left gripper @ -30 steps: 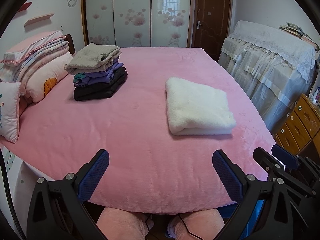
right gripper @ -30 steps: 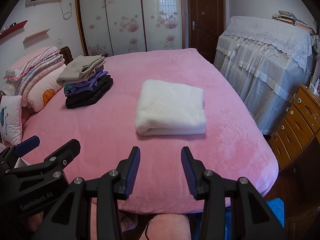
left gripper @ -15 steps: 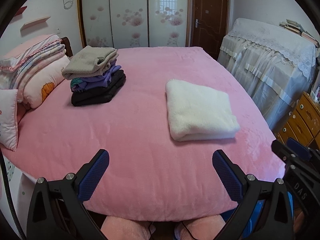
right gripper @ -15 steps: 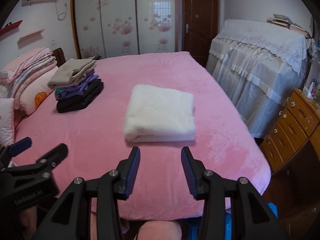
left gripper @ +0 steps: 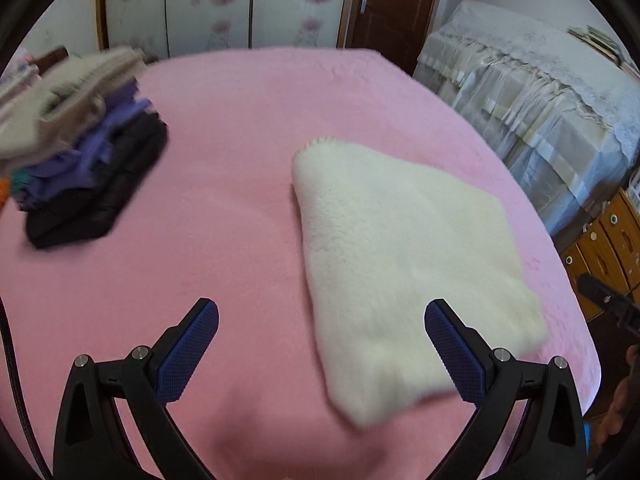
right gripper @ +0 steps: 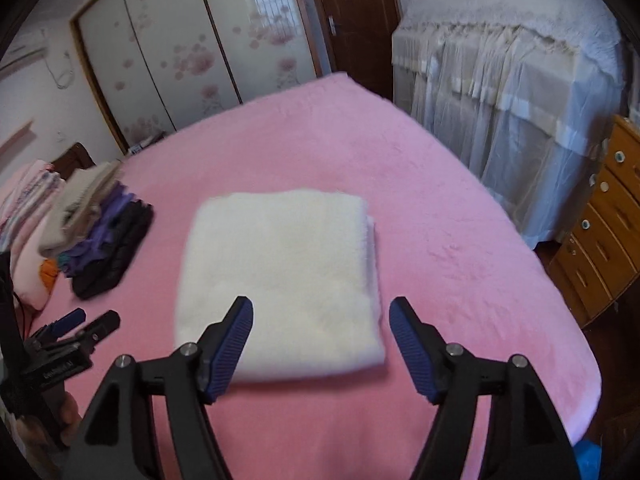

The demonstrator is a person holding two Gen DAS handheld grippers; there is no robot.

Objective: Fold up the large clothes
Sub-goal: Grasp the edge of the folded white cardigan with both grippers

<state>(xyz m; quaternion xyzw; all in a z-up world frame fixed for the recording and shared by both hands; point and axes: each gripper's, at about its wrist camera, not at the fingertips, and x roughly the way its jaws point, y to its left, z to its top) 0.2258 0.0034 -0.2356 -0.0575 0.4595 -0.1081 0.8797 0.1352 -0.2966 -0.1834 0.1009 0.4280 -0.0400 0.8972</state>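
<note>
Left gripper (left gripper: pixel 322 344), seen from its own wrist camera, is spread wide with nothing between its blue pads. It tilts down over the pink bed (left gripper: pixel 240 240). The folded white fleece garment (left gripper: pixel 400 256) lies flat on the bed just ahead of it and to its right, its near corner passing behind the right-hand finger; I cannot tell whether pad and cloth touch. Ahead and well off to its left sits a stack of folded clothes (left gripper: pixel 80 160), beige on top, purple and black beneath, which looks like the place for finished pieces. That would explain why the white piece lies apart, by itself, with bare bed around it. At the far right edge a dark bit of the other tool shows.

Right gripper (right gripper: pixel 320 344), in its own wrist view, has just been opening its jaws and now stands released, holding nothing. The white garment sits directly ahead of it, squarely between the lines of the two fingers, with its near folded edge just past the pad tips. The wide jaws suit a thick, soft bundle that needs room to be taken by the edge. The stack lies ahead to its left, and the left gripper (right gripper: pixel 86 322) shows low on the left, also apart from the garment. The fold itself looks done; carrying the piece to the stack seems the likely step.
</note>
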